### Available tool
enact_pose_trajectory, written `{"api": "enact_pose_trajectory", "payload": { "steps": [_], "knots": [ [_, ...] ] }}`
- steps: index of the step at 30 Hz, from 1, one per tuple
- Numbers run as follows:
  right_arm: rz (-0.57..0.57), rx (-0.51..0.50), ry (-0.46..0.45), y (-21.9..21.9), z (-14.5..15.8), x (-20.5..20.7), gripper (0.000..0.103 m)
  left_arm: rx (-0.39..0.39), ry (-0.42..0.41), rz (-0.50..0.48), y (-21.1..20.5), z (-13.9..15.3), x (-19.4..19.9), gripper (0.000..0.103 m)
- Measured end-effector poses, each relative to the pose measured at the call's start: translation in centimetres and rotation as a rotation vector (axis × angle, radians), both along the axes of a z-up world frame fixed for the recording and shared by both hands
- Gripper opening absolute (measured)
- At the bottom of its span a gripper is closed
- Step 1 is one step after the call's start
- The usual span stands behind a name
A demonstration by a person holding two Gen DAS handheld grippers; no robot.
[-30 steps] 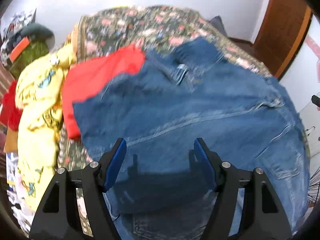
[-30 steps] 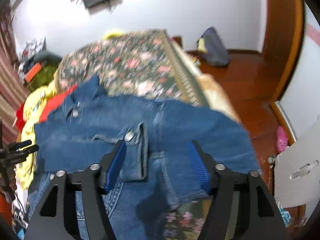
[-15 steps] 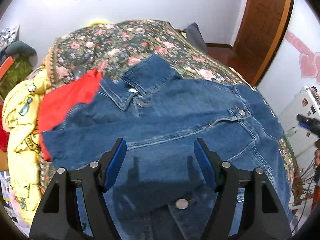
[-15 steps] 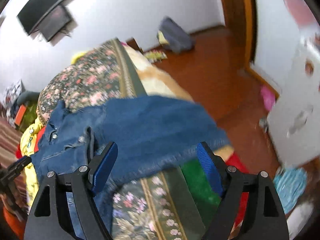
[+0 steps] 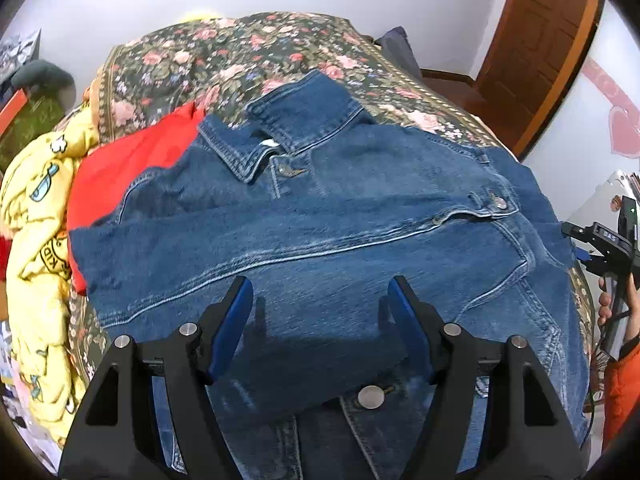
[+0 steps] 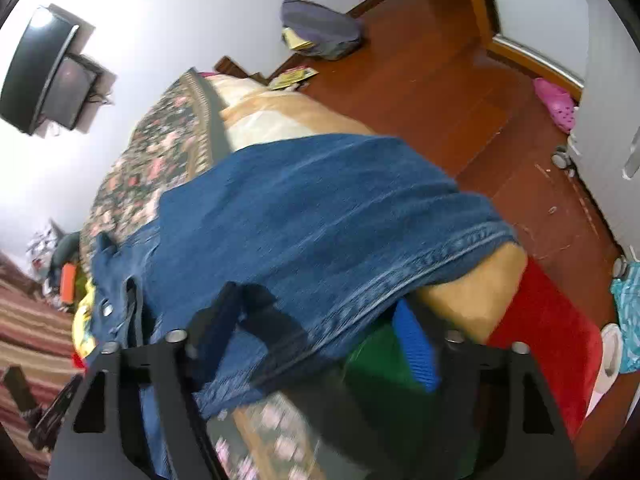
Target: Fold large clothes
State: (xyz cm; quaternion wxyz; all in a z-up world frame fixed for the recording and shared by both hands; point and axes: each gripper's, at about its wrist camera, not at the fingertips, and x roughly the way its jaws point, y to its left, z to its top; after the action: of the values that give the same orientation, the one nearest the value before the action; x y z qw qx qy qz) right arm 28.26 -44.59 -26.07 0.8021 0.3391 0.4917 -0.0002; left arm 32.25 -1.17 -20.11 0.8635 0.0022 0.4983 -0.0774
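A blue denim jacket (image 5: 320, 216) lies spread on the floral bed cover (image 5: 240, 48), collar at the far side, one sleeve folded across the front. My left gripper (image 5: 320, 312) is open and empty just above the jacket's near part. In the right wrist view a jacket sleeve (image 6: 320, 216) hangs over the bed's edge. My right gripper (image 6: 316, 332) is open around the sleeve's hem; the hem runs between the fingers. The right gripper also shows at the far right of the left wrist view (image 5: 600, 244).
A red garment (image 5: 128, 168) and a yellow printed garment (image 5: 36, 240) lie left of the jacket. Beside the bed is a wooden floor (image 6: 460, 92) with a grey bag (image 6: 320, 26), a pink shoe (image 6: 558, 100) and a red cloth (image 6: 548, 332). A wooden door (image 5: 548, 36) stands far right.
The right gripper has swung right and down to the bed's edge, onto the hanging sleeve. The left gripper has stayed open above the jacket; its view has shifted slightly.
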Motion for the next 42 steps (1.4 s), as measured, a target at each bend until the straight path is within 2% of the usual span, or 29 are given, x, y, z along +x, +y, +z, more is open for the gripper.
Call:
{"api": "enact_pose_trajectory", "payload": {
  "steps": [2,4,6,9,15,22,25,28,31,36,40,41,42],
  "knots": [
    [-0.012,-0.003,-0.014,-0.1,0.0,0.4,0.059,-0.004,0.005,0.008,0.3,-0.2,0.0,0.069],
    [-0.017,-0.026,-0.018,-0.1,0.4,0.6,0.047,-0.004,0.008,0.013,0.4,-0.3,-0.1,0.069],
    [-0.021,-0.061,-0.023,0.0,1.2,0.8,0.027,0.001,0.007,0.016,0.6,-0.3,-0.2,0.069],
    [-0.019,-0.105,-0.044,0.1,2.5,1.0,0.018,0.001,0.0,0.016,0.8,-0.1,-0.5,0.069],
    [0.039,-0.242,-0.186,2.3,8.4,0.8,0.014,-0.001,-0.019,0.015,1.3,0.3,-1.1,0.069],
    [0.171,-0.259,-0.368,7.8,15.2,0.9,0.009,-0.024,-0.043,0.023,2.5,0.9,-2.1,0.069],
    [0.269,-0.264,-0.419,11.4,16.7,0.7,0.009,-0.032,-0.05,0.027,3.2,1.1,-2.6,0.069],
    [0.361,-0.252,-0.429,15.0,16.4,0.6,0.009,-0.038,-0.054,0.034,4.0,1.2,-2.9,0.069],
    [0.448,-0.246,-0.39,18.1,14.7,0.8,0.009,-0.052,-0.051,0.042,4.7,1.1,-3.3,0.069],
    [0.565,-0.238,-0.259,21.3,10.2,0.9,0.01,-0.058,-0.044,0.046,5.5,0.6,-3.8,0.069],
    [0.629,-0.263,-0.155,22.6,7.9,0.5,0.014,-0.059,-0.031,0.052,5.7,0.0,-4.0,0.069],
    [0.646,-0.262,-0.134,22.7,7.6,0.3,0.019,-0.061,-0.026,0.053,5.7,-0.1,-4.0,0.069],
    [0.662,-0.255,-0.116,22.6,7.7,0.0,0.031,-0.064,-0.022,0.054,5.6,-0.3,-4.0,0.069]
  ]
}}
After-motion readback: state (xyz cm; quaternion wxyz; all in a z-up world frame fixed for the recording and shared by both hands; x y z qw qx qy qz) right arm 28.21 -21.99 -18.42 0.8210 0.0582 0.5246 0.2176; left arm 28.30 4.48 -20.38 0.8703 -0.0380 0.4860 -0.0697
